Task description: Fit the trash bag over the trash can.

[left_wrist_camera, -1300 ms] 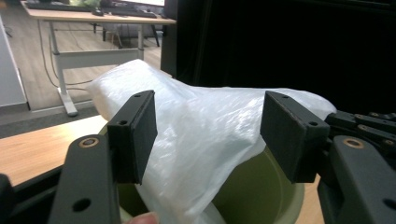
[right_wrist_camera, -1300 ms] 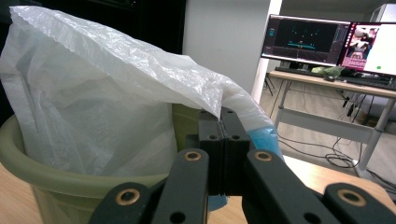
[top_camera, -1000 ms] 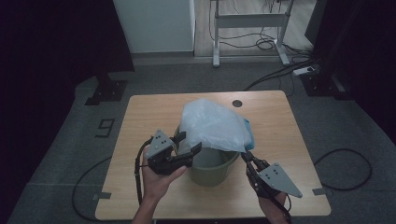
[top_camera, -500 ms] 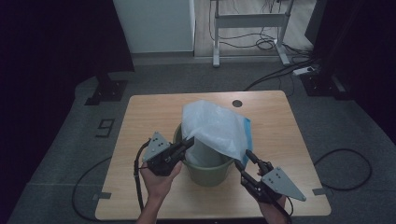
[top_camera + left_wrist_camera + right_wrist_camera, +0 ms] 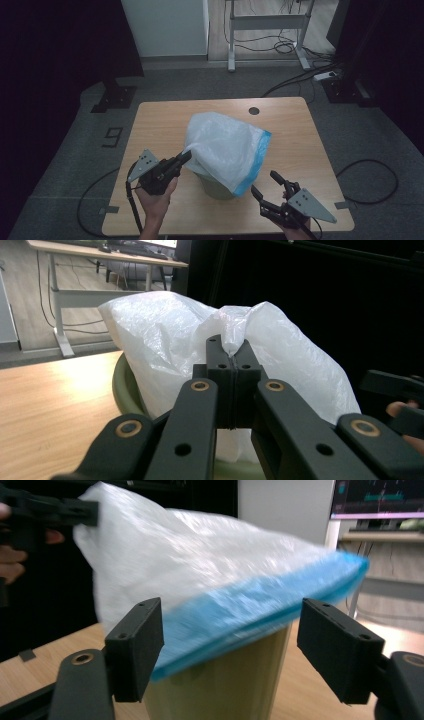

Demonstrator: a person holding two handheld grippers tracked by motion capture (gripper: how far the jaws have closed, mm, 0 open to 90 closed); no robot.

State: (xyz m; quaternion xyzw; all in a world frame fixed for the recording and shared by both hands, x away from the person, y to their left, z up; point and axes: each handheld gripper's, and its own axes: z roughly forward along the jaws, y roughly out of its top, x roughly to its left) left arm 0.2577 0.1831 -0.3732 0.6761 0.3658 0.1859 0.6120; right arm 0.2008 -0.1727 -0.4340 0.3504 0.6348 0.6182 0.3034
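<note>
Left gripper (image 5: 184,156): jaws fully closed, pinching a fold of the translucent white plastic bag with blue hem (image 5: 225,147), likely holding the rim up for fitting over the olive-green round plastic bin (image 5: 216,190) mid-table. Right gripper (image 5: 265,185): jaws wide apart, empty, just beside the blue hem, probably about to take it. Bin interior hidden under bag; hem blurred in right gripper view.

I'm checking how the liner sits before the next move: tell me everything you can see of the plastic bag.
The plastic bag is thin, crinkly, translucent white film with a blue band along one edge. It drapes billowed over the olive-green bin on the wooden table, hiding most of the rim. The left gripper pinches a fold of it, jaws shut; the right gripper is open beside the blue edge.
</note>
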